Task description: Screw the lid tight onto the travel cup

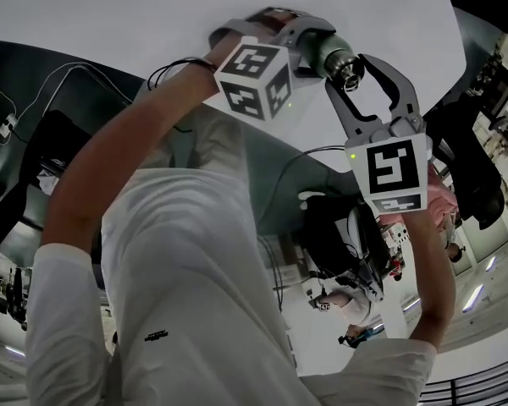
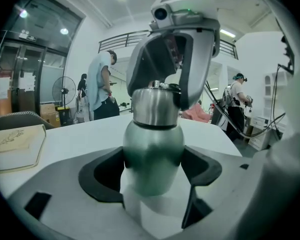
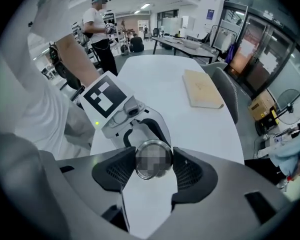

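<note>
No lettering, brand, number or sign is legible anywhere

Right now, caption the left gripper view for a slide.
Left gripper holds the travel cup while the right gripper clamps its lid.

Wore a white short-sleeved T-shirt (image 1: 195, 294) with a small black mark (image 1: 157, 335) on the front. Thin black cable (image 1: 179, 66) looped at left wrist. Left gripper (image 2: 152, 171) and right gripper (image 3: 154, 166) had grey shells, black pads (image 3: 112, 171), white cubes (image 1: 254, 79) with black square markers, and a green LED (image 1: 352, 154).
</note>
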